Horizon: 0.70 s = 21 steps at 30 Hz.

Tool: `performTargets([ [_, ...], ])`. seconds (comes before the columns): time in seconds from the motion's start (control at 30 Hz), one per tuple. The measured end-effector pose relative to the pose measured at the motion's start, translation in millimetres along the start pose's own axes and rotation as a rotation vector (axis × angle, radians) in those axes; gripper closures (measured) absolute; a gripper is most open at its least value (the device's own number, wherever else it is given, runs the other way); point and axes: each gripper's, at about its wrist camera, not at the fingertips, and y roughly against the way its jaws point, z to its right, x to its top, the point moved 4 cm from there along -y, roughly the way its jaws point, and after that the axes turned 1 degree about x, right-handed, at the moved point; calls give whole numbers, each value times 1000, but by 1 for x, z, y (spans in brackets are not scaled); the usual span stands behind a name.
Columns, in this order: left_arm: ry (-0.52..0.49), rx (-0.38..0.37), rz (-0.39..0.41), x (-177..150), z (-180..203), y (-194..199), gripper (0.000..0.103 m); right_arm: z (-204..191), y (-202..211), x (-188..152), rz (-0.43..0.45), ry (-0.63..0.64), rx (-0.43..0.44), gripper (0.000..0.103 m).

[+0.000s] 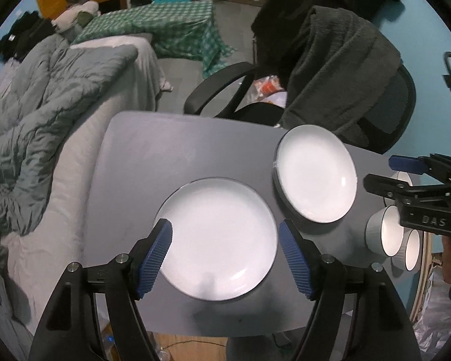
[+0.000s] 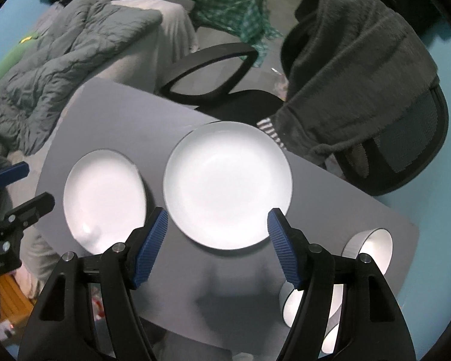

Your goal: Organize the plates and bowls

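On the grey table [image 1: 141,162] a flat white plate [image 1: 216,258] lies below my left gripper [image 1: 225,228], which is open with nothing between its blue pads. A deeper white plate [image 1: 315,174] sits to its right, and beyond that stand small white bowls [image 1: 388,231]. In the right wrist view my right gripper [image 2: 218,215] hangs open and holds nothing, above the near rim of the deeper plate [image 2: 228,174]. The flat plate [image 2: 105,198] lies to the left and the bowls [image 2: 372,249] to the right. Each gripper shows at the edge of the other's view: the right gripper [image 1: 385,173] and the left gripper [image 2: 30,185].
A black office chair [image 1: 219,90] draped with a dark grey blanket [image 1: 339,69] stands behind the table. A bed with a grey quilt [image 1: 45,105] runs along the left. Farther back is a table under a green chequered cloth [image 1: 171,24].
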Motion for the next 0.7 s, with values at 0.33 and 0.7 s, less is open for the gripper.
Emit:
performTargets([
  [0.33, 73, 28, -25, -24, -42, -5, 28, -36, -5, 1, -18, 132, 26, 35],
  [0.7, 194, 18, -58, -40, -80, -19, 28, -81, -24, 18, -29, 253, 91, 35],
])
